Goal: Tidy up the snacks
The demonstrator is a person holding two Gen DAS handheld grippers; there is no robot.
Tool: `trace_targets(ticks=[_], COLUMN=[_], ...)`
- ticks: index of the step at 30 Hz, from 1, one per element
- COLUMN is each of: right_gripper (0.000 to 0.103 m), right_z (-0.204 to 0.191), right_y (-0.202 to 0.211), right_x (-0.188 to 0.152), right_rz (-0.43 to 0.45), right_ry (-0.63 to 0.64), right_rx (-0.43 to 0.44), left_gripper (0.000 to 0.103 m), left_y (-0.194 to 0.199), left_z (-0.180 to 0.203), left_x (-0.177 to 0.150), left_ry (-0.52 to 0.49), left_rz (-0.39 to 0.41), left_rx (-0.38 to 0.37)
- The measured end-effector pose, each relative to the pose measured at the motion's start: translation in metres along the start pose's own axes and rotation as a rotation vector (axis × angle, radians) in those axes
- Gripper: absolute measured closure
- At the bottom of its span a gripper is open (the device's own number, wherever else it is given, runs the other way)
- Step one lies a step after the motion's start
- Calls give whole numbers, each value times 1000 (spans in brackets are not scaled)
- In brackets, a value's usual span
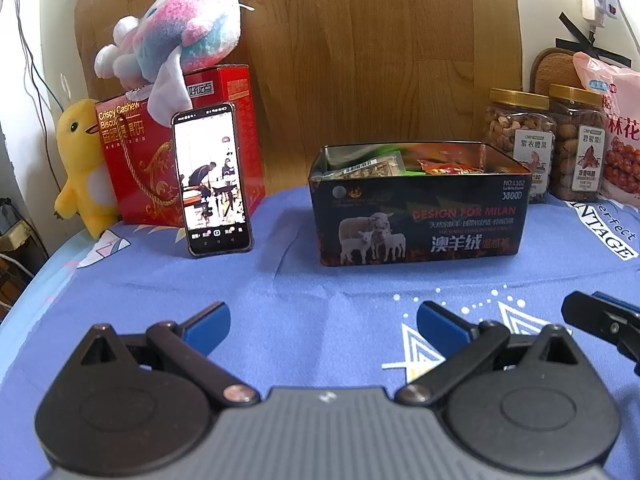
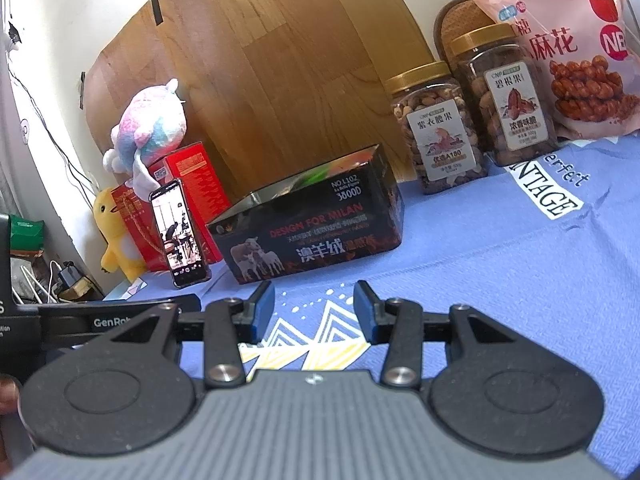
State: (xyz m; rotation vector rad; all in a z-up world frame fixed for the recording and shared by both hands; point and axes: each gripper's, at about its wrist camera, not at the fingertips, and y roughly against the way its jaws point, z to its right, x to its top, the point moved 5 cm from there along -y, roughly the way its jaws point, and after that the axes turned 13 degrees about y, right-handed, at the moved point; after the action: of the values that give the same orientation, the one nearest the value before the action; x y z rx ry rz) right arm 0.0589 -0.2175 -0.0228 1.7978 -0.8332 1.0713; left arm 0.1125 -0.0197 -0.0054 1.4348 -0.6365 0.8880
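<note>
The open black metal tin printed with sheep (image 1: 420, 208), already holding snack packets, sits mid-table on the blue cloth (image 1: 300, 280); it looks rigid and slick, so I would grip its rim. My left hand-held gripper (image 1: 323, 320) and right hand-held gripper (image 2: 314, 310) hover low, both released and empty.

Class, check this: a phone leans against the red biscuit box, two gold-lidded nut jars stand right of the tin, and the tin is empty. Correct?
Not quite. The tin is not empty: the left wrist view shows snack packets inside. The phone, red biscuit box and nut jars are as stated.
</note>
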Motion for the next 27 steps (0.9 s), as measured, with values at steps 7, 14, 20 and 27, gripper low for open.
trace_targets(ticks=[7, 14, 20, 27], right_gripper=[56, 56, 56, 56], right_z=[-5, -7, -8, -9], right_y=[2, 3, 5, 5], right_x=[1, 2, 2, 3], right_rz=[17, 27, 32, 36], right_ry=[41, 56, 59, 64], right_rx=[6, 4, 2, 0], left_gripper=[0, 0, 0, 0], left_y=[1, 1, 2, 1], left_z=[-1, -3, -5, -6], left_x=[0, 1, 2, 4], left_ry=[5, 12, 17, 26], left_rz=[-10, -12, -11, -18], left_rx=[3, 20, 22, 31])
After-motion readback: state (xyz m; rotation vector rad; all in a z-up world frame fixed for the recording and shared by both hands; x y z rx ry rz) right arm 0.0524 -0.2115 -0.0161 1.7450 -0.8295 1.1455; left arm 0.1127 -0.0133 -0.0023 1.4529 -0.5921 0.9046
